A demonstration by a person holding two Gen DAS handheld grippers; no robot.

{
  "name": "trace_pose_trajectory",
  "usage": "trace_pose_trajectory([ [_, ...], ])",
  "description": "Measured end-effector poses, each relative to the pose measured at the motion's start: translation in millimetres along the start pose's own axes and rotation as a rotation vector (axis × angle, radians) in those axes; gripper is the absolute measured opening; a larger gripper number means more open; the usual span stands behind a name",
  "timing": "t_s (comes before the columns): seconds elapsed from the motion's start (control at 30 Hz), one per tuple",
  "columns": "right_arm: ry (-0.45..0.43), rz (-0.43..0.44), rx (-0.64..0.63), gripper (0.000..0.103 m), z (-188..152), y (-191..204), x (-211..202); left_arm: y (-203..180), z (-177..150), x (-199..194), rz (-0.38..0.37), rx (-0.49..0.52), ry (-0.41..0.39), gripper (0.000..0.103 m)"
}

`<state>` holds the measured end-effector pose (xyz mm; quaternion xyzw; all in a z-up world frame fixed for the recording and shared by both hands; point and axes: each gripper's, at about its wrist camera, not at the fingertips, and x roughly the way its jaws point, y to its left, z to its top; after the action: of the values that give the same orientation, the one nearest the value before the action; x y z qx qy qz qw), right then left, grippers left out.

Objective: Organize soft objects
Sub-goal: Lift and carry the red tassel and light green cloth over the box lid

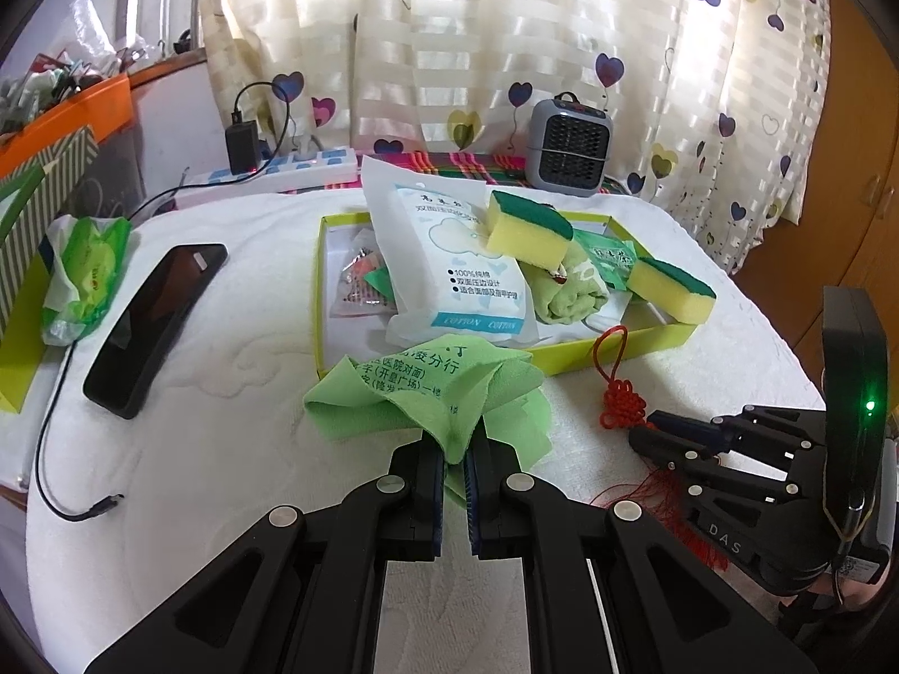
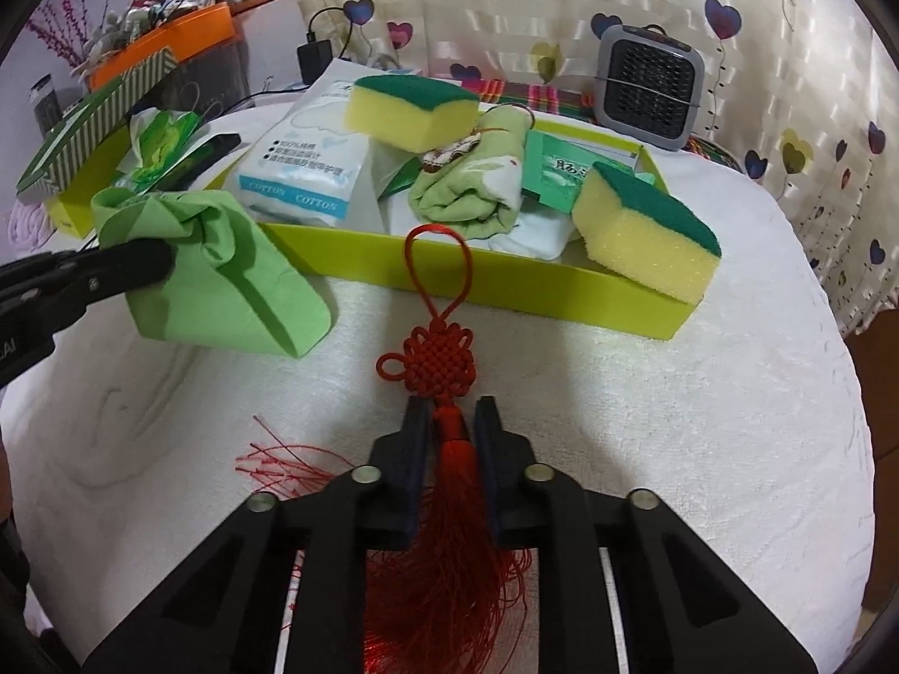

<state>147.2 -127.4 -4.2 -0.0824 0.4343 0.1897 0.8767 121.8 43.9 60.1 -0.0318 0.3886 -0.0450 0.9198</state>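
My left gripper (image 1: 456,438) is shut on a green printed cloth (image 1: 416,387), held just in front of the yellow-green tray (image 1: 612,348); the cloth also shows in the right wrist view (image 2: 225,275). My right gripper (image 2: 452,413) is shut on the neck of a red knotted tassel (image 2: 441,362), whose loop lies on the white cover toward the tray (image 2: 505,286). The tray holds two yellow-green sponges (image 2: 646,230) (image 2: 413,104), a cotton pad pack (image 2: 306,168), a rolled green towel (image 2: 477,180) and green sachets (image 2: 556,174).
A black phone (image 1: 151,326) and a green wipes pack (image 1: 84,275) lie on the white cover at left, with a loose cable (image 1: 73,483). A grey heater (image 1: 570,146) and a power strip (image 1: 281,168) stand behind the tray. A striped box (image 1: 33,213) is far left.
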Motion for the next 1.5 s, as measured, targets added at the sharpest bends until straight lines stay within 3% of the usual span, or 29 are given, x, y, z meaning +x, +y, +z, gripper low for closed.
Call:
trace_pose_trajectory([
  [0.57,-0.15,0.121,0.127,0.011,20.2,-19.7,-51.0,-4.1,17.3,-18.5,-0.011,0.02,-0.058,0.006],
  [1.07,-0.268,0.09,0.13,0.011,64.8,-38.8,-84.7,-2.4,67.2,-28.5,0.0,0.053,-0.141,0.006],
  [1.5,-0.311,0.076,0.162,0.011,114.7,-62.3,-64.8,-1.1,106.6,2.7,-0.003,0.055,-0.148,0.006],
])
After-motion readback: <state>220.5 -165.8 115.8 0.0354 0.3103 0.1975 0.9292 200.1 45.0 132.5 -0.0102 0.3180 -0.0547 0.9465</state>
